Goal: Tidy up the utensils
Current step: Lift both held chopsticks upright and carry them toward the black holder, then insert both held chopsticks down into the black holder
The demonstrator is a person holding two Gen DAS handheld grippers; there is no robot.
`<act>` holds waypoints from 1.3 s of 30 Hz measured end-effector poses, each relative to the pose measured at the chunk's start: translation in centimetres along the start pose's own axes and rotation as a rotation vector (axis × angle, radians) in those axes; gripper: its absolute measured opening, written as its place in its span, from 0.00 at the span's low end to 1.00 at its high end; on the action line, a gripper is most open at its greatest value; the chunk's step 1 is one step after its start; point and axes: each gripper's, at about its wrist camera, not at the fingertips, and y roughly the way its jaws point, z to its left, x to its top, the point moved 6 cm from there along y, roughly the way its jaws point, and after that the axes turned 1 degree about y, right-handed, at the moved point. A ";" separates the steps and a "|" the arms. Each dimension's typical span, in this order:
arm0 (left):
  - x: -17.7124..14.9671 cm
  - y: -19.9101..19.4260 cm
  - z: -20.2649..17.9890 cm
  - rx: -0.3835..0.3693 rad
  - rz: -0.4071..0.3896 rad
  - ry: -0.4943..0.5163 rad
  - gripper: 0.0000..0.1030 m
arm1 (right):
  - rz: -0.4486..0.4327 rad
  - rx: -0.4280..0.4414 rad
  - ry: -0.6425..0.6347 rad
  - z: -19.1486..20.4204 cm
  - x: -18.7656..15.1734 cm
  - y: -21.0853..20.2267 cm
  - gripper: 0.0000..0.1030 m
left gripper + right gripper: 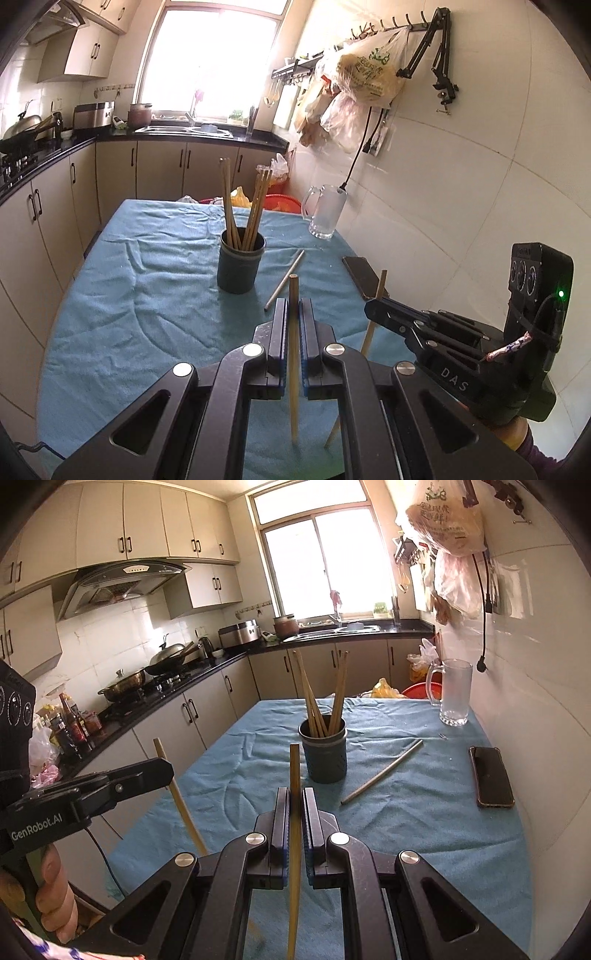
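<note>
A dark cup (240, 264) (325, 753) holding several wooden chopsticks stands mid-table on the blue cloth. My left gripper (293, 306) is shut on a wooden chopstick (294, 354), held upright with its lower tip near the cloth. My right gripper (295, 794) is shut on another wooden chopstick (294, 849), also upright. Each gripper shows in the other's view: the right gripper (373, 308) with its chopstick (380, 288), the left gripper (162, 768) with its chopstick (184, 812). A metal chopstick (284, 278) (382, 771) lies on the cloth right of the cup.
A phone (364, 277) (491, 775) lies near the table's right edge by the tiled wall. A glass mug (327, 212) (454, 692) stands at the far right corner. Kitchen cabinets and counter (166, 698) run along the left and back.
</note>
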 end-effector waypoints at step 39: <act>18.5 1.8 3.8 0.126 -0.171 0.127 0.05 | -0.128 -0.064 -0.106 -0.6 16.9 5.1 0.07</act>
